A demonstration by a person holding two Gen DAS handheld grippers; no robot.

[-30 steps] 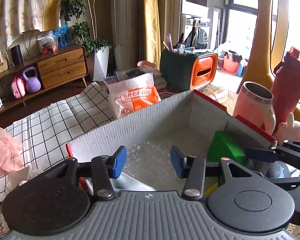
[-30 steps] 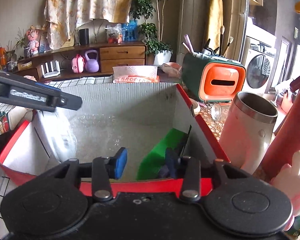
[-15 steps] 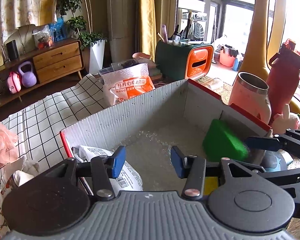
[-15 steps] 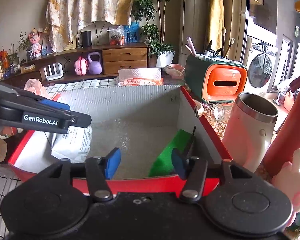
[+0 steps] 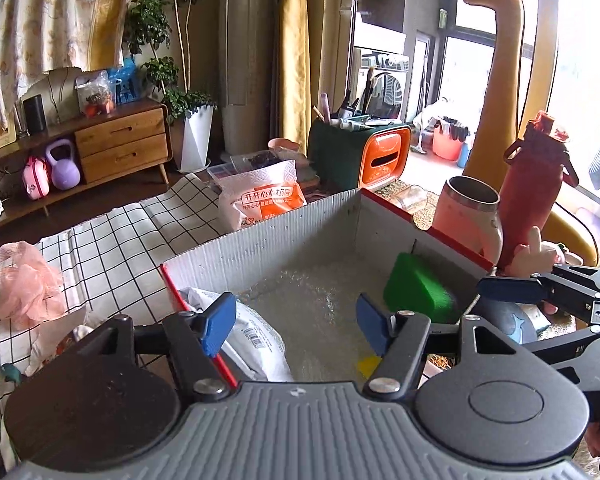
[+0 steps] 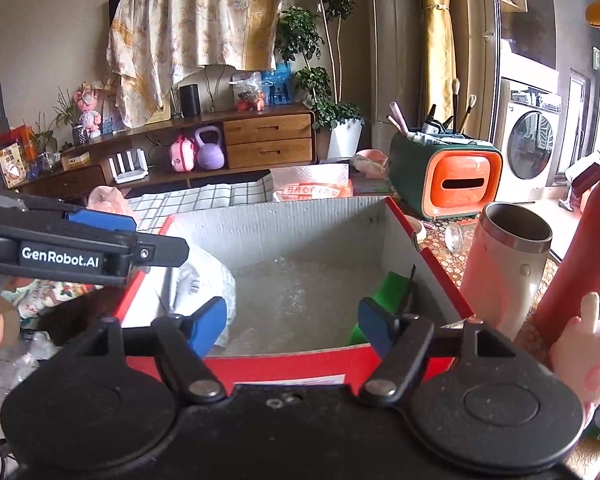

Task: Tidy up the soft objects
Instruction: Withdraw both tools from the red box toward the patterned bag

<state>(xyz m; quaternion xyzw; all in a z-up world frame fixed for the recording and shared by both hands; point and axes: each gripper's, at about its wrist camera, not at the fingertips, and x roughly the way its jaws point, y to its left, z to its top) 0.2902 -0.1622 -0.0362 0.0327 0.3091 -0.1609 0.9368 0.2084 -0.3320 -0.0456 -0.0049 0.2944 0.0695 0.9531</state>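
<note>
Red box [image 6: 432, 268] holds one green sponge [image 5: 418, 286], one white pack [image 5: 252, 332].

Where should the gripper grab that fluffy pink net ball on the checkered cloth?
Probably from straight above, pinching the bunched top of the pink mesh puff. It lies loose on the checkered cloth, outside the box, with open cloth on its far side. Its ruffled netting looks squashy, so open fingers could close on a thick fold near the middle. The left gripper is nearest and open.
</note>
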